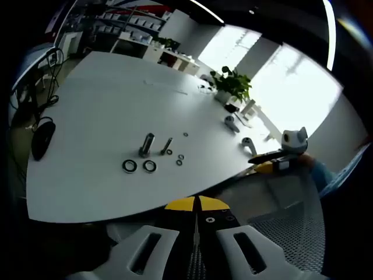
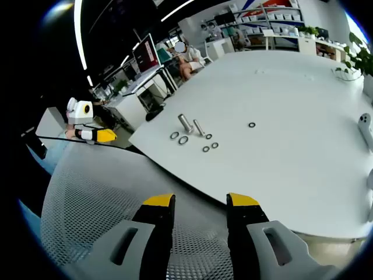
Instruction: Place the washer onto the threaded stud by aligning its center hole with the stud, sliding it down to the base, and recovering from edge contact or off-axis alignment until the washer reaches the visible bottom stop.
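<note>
Two large dark-rimmed washers (image 1: 139, 166) lie side by side at the centre left of the left gripper view, on a white table (image 1: 105, 99), just below a thick threaded stud (image 1: 146, 144) that stands upright; a thinner stud (image 1: 166, 145) stands just right of it, with a few small washers (image 1: 180, 159) scattered to its right and one more (image 1: 185, 135) a little higher. At the bottom centre of that view the left gripper (image 1: 197, 219) has its yellow-tipped jaws pressed together with nothing between them, held well back from the table edge above a grey mesh surface (image 1: 280, 233). At the right edge the other gripper (image 1: 274, 165) comes in, near a potted plant (image 1: 232, 84) at the upper right of the table. In the right gripper view the right gripper (image 2: 200, 203) rises from the bottom centre with its jaws spread apart and empty, over the same mesh (image 2: 87, 192). Above it, centre left, the thick stud (image 2: 185, 122) and thin stud (image 2: 199, 127) stand on the table (image 2: 280, 87), the two large washers (image 2: 179, 137) just below left of them, small washers (image 2: 210, 144) to the lower right, and a lone one (image 2: 252, 125) apart at right. At the left edge the left gripper (image 2: 93, 135) shows, and a person (image 2: 189, 58) sits at the upper centre beyond the table.
</note>
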